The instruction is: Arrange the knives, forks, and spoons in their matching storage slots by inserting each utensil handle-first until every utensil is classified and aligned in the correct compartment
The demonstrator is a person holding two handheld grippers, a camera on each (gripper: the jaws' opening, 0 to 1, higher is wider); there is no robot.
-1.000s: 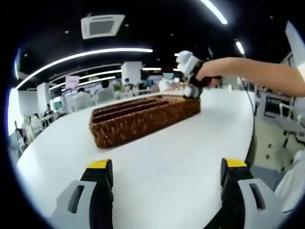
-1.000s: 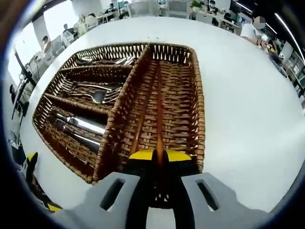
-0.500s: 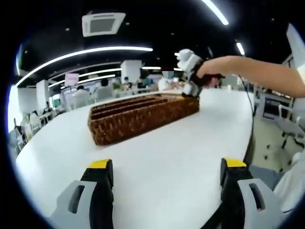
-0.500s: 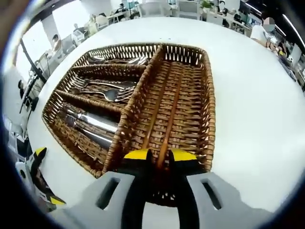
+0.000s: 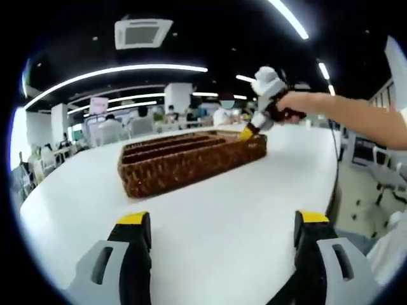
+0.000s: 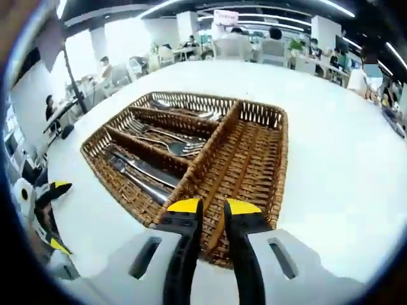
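On a white bench [image 6: 343, 159], the wicker tray [image 6: 254, 165] holds sorted cutlery [image 6: 168, 146]; sorting looks finished. Left gripper [image 5: 222, 223] wide, right gripper [image 6: 213, 208] narrow, both empty.

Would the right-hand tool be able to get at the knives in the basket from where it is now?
Probably yes. The right gripper hovers at the basket's near edge, and the knives lie uncovered in an open-topped slot with nothing across the way.
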